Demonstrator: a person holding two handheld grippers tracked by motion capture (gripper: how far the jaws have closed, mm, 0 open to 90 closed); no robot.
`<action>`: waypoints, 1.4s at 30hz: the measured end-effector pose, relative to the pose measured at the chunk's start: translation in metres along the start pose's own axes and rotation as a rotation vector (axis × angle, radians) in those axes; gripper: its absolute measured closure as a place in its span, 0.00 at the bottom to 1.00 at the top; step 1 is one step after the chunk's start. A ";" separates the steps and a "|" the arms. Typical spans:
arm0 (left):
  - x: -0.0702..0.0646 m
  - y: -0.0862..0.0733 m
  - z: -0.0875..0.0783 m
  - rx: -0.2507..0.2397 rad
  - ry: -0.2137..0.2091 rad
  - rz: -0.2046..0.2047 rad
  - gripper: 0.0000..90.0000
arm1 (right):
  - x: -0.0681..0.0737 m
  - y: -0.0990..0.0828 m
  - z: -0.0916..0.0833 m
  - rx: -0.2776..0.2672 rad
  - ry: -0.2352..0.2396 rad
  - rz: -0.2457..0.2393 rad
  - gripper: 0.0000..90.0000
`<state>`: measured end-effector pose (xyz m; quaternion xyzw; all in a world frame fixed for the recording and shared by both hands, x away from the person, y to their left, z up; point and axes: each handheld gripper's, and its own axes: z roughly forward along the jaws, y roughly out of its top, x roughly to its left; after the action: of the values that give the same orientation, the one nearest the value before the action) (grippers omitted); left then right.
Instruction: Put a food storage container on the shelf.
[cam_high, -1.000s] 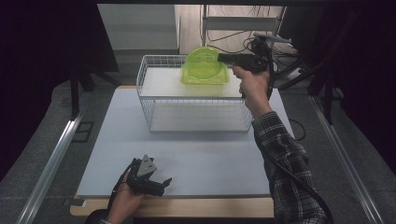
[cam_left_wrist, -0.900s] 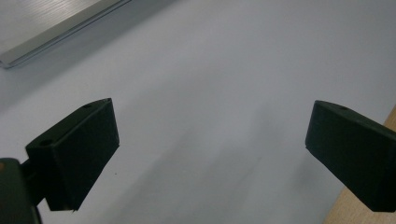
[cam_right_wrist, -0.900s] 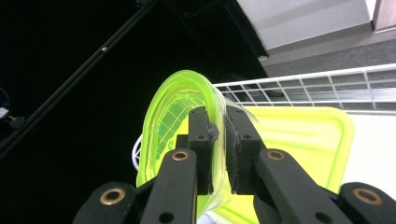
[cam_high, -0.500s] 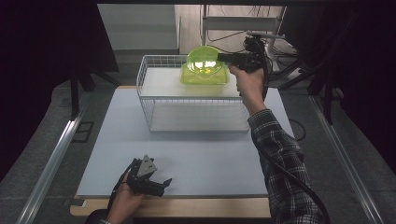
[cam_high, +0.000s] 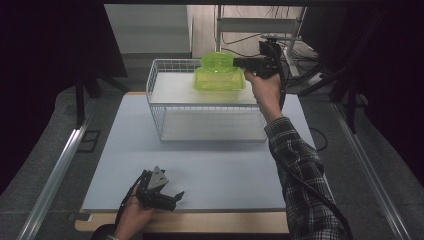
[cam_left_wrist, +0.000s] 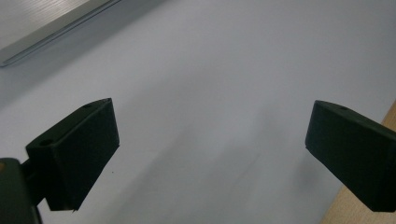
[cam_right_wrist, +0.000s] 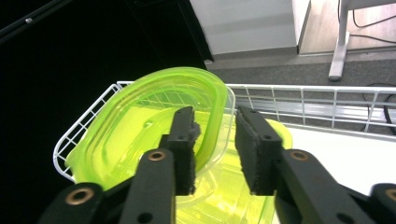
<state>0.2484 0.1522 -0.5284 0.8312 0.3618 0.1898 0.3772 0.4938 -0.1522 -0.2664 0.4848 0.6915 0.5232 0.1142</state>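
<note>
A translucent green container (cam_high: 220, 82) stands on the upper shelf of a white wire basket (cam_high: 210, 120). Its green lid (cam_high: 216, 61) leans tilted over the container's back. My right gripper (cam_high: 235, 62) reaches in level from the right. In the right gripper view the lid (cam_right_wrist: 154, 116) has its rim between the pads of the right gripper (cam_right_wrist: 215, 116). The jaws have just been opening, with a gap showing beside the rim. My left gripper (cam_high: 175, 199) rests on the table near the front edge. It is open, and the left gripper (cam_left_wrist: 210, 154) has nothing between its jaws.
The basket's wire rim (cam_right_wrist: 327, 88) runs around the container. The pale table top (cam_high: 225, 160) lies between the basket and the left hand, with a wooden front edge (cam_left_wrist: 390, 116). Cables and a stand (cam_high: 295, 30) sit behind the table, and dark curtains hang at both sides.
The lid has shifted from covering the container's front to leaning at its back, so more of the container shows. The right hand barely moved. The left hand stayed still.
</note>
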 end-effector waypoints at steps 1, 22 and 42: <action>0.000 0.000 0.000 -0.001 0.000 0.000 0.03 | 0.000 0.000 0.000 -0.005 0.002 -0.002 0.71; -0.001 0.000 0.000 0.005 0.003 0.004 0.03 | 0.006 -0.012 -0.020 0.018 0.085 -0.095 0.42; -0.001 0.000 0.001 0.011 0.005 0.009 0.03 | 0.021 -0.040 -0.033 0.049 0.128 -0.225 0.30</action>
<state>0.2484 0.1514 -0.5285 0.8344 0.3599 0.1918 0.3706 0.4393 -0.1548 -0.2786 0.3725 0.7599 0.5199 0.1161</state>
